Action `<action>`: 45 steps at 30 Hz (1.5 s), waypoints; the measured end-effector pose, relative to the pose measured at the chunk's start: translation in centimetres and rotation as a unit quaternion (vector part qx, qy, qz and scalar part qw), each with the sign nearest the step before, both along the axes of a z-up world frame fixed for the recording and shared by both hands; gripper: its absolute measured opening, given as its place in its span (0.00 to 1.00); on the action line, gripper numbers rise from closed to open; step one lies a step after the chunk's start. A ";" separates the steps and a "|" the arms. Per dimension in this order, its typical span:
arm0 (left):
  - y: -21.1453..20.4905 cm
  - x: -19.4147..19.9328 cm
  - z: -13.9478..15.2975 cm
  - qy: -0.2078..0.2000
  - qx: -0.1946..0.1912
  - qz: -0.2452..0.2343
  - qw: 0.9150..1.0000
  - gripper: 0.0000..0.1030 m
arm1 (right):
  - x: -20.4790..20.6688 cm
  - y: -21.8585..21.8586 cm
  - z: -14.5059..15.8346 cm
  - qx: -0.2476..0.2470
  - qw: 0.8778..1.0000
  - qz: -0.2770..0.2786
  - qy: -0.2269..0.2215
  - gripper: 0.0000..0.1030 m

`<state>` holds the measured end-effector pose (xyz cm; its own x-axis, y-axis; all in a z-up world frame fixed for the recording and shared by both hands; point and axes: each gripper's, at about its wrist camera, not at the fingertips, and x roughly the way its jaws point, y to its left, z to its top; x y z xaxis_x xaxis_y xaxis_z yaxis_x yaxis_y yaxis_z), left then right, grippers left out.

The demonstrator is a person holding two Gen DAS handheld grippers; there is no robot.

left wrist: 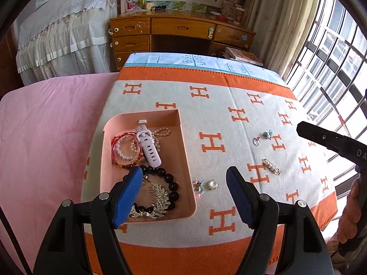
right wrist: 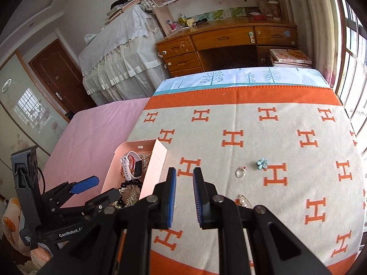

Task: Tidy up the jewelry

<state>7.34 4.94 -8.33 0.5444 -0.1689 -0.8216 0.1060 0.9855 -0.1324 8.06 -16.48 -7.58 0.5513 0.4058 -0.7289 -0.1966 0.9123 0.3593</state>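
Orange-and-cream H-print blanket [left wrist: 229, 105] covers the bed, w/ a pink sheet [left wrist: 50, 123] to its left, a brown wooden desk w/ drawers [left wrist: 181, 32] at the far end and a barred window [left wrist: 332, 52] on the right.

Pale pink open cardboard box [left wrist: 183, 151] sits on the blanket's left part, long axis running near-to-far. Inside: white watch w/ perforated strap [left wrist: 149, 147] lying lengthwise, tipped a bit left at the far end; white pearl bracelet [left wrist: 122, 153]; red bead bangles [left wrist: 119, 137]; black round-bead bracelet [left wrist: 170, 183]; silver rhinestone hair comb [left wrist: 158, 197] at the near end.

Loose on the blanket right of the box: round pearl brooch w/ crystal rim [left wrist: 213, 184] just beside the box's near corner, a small sparkly piece [left wrist: 198, 185] betw. the two, a gold-and-pearl pin [left wrist: 271, 166] lying diagonally, a silver ring [right wrist: 240, 172] and a light blue flower charm [right wrist: 262, 163] near each other.

Left gripper [left wrist: 183, 190] hangs wide open, blue pads straddling the box's near right corner, left pad partly hiding comb and beads. Right gripper [right wrist: 184, 183] hovers over bare blanket, jaws nearly together w/ a narrow gap, holding nothing.
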 end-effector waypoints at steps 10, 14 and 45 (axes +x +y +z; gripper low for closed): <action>-4.0 1.1 -0.2 0.042 -0.020 -0.002 0.999 0.71 | -0.2 -7.9 -1.7 0.045 0.997 -0.056 0.016 0.15; -4.3 2.5 -1.2 0.083 -0.049 0.015 0.995 0.68 | -0.4 -9.8 -2.9 0.057 0.996 -0.058 0.023 0.15; -8.0 6.1 -5.4 0.166 -0.035 0.078 0.982 0.36 | 4.9 -9.3 -8.7 -0.023 0.997 0.048 0.049 0.35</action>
<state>13.44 -3.04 -13.71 0.2725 -0.1673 -0.9475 -0.1054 0.9736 -0.2023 12.91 -25.81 -16.27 0.4376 0.4180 -0.7961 -0.2499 0.9070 0.3388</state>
